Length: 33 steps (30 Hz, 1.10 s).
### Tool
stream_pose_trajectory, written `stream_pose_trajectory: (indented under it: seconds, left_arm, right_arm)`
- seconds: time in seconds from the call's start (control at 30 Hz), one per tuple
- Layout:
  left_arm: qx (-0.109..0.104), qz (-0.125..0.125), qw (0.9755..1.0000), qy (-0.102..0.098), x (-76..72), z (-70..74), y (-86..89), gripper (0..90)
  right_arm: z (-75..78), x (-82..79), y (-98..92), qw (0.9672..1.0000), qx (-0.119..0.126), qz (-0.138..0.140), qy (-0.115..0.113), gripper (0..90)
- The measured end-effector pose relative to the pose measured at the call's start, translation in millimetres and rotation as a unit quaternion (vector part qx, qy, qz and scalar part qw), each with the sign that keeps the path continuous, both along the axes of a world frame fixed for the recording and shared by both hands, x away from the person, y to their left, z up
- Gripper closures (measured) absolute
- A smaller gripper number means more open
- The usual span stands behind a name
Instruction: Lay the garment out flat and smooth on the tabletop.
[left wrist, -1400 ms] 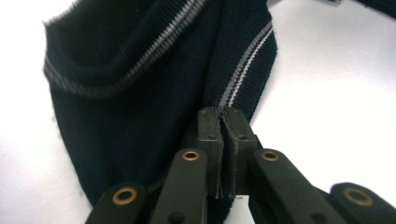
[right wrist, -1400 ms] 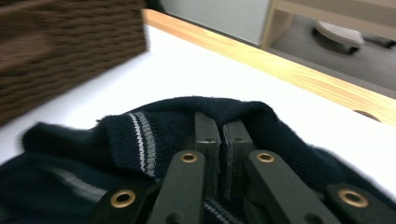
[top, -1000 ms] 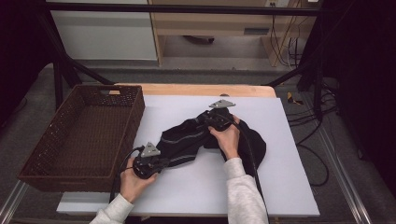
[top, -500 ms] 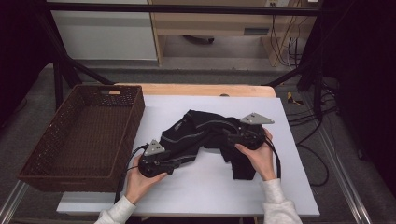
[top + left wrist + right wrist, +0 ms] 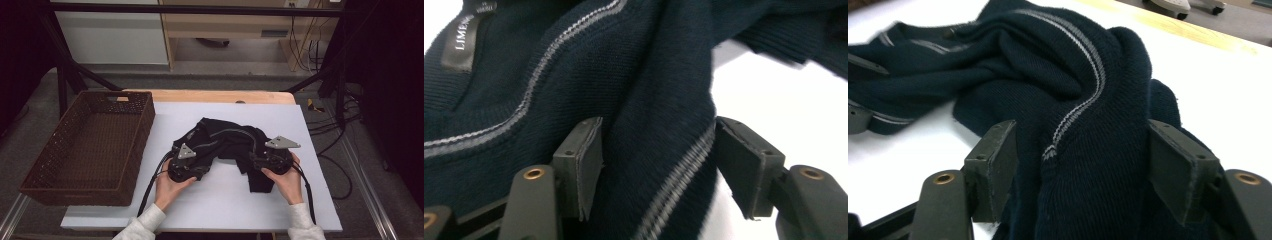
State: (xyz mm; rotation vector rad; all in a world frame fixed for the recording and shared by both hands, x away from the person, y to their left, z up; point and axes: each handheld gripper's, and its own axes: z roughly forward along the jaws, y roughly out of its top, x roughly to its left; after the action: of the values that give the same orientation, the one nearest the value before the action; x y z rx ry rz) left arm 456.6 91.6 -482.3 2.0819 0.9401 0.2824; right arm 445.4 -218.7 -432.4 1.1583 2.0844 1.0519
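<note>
A dark navy knit sweater [image 5: 225, 142] with thin grey stripes lies crumpled in an arch on the white table top [image 5: 220, 205]. My left gripper [image 5: 199, 157] is at its near-left end. In the left gripper view the striped fabric [image 5: 649, 90] fills the gap of this gripper [image 5: 656, 125], and its jaws have just been closing a little. My right gripper [image 5: 254, 161] is at the near-right end. A thick fold [image 5: 1088, 150] sits between the jaws of this gripper [image 5: 1080, 127], which have just been closing too. Both pairs still stand wide apart.
A brown wicker basket [image 5: 50, 185] stands at the left edge of the table, with nothing in it. A wooden strip [image 5: 215, 96] runs along the far edge. Cables trail from both grippers toward the near edge. Black frame legs rise at the far corners.
The right gripper has swung from the sweater's far middle to its near-right end. The left gripper has shifted right along the sweater. The sweater now lies spread into a wider arch.
</note>
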Motion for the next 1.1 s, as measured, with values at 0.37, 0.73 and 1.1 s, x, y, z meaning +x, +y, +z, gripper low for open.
stream_pose_trajectory:
  seconds: [0.37, 0.73, 1.1]
  left_arm:
    - [0.026, -0.010, 0.9996, -0.007, -6.4, 13.5, 17.1, 78.5]
    - [0.029, 0.001, 0.9992, -0.028, -22.8, 31.3, 58.6, 79.2]
    - [0.027, -0.006, 0.9993, -0.026, -19.6, 24.8, 48.5, 78.7]
  right_arm:
    - [3.5, 10.1, -1.2, 0.9998, -0.009, -0.019, -0.002, 80.3]
    - [44.3, 24.3, -19.0, 0.9971, 0.028, -0.047, -0.053, 80.9]
    - [0.9, 64.4, -32.5, 0.9949, 0.010, -0.100, -0.002, 71.7]
